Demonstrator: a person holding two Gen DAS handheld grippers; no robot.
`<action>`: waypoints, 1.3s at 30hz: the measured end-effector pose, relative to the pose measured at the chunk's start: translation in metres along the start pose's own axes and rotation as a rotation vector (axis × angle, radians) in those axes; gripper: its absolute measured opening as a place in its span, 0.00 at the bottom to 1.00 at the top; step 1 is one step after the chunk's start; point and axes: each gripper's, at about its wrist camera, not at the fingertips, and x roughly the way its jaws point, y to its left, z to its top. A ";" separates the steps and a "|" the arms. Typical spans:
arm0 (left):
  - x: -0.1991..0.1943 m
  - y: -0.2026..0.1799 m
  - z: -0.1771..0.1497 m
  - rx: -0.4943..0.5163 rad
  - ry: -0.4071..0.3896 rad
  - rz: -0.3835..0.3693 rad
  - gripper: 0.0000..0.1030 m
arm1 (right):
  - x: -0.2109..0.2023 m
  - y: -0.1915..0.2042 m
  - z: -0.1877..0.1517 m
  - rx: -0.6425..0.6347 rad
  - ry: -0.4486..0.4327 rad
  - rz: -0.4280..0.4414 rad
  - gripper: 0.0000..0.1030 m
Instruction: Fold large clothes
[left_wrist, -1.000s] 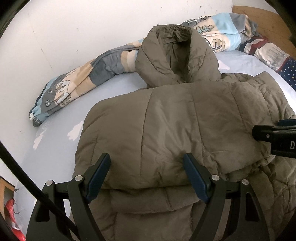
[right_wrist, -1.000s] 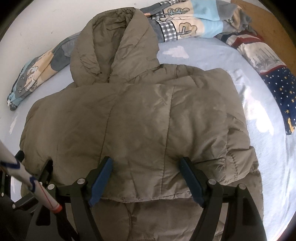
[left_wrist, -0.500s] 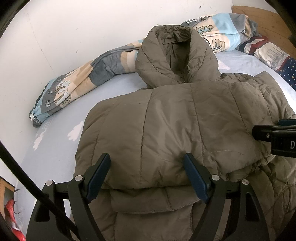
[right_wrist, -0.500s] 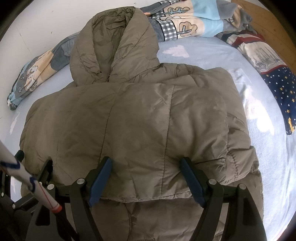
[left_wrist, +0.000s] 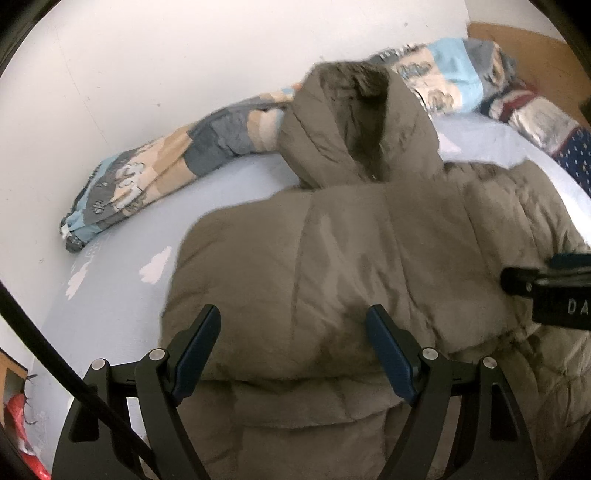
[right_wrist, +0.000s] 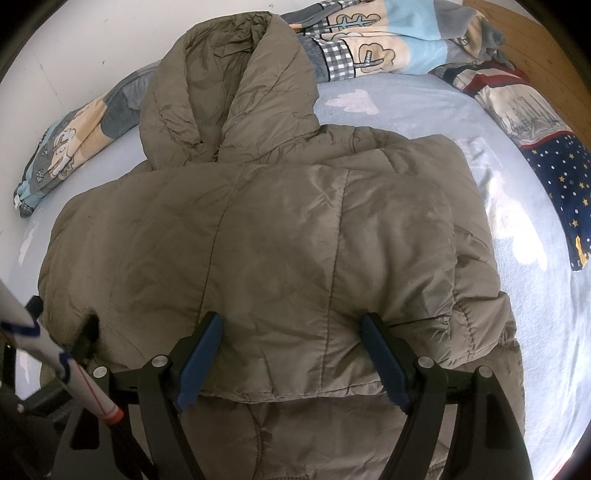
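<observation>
Olive puffer jacket (right_wrist: 280, 236) is lying on the light-blue bedsheet (right_wrist: 517, 236), bottom folded up, hood (right_wrist: 229, 88) pointing at the wall. Left gripper (left_wrist: 293, 343) and right gripper (right_wrist: 291, 347) are hovering over the fold, jaws spread wide, gripping nothing.

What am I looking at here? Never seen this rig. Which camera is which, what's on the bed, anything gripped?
No robot: a person carries one hand-held gripper per hand, each with a fisheye camera looking forward along its two blue-padded fingers. One picture comes from the left hand-held gripper, the other from the right hand-held gripper. The black piece at the right edge of the left view is probably the right one. On the light blue bed sheet lies an olive puffer jacket, partly folded, its hood pointing to the wall. A cartoon-print blanket and a starry quilt lie behind it. Both sets of jaws stand wide open over the jacket; nothing is gripped.
</observation>
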 end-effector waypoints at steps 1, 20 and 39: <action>-0.001 0.004 0.001 -0.013 -0.004 0.007 0.78 | -0.002 0.000 0.000 0.000 -0.003 -0.001 0.80; 0.016 0.044 -0.003 -0.186 0.108 -0.051 0.78 | -0.008 -0.007 0.003 0.033 -0.024 0.043 0.81; 0.008 0.092 0.007 -0.341 0.107 -0.123 0.78 | -0.071 -0.050 0.023 0.055 -0.139 0.141 0.81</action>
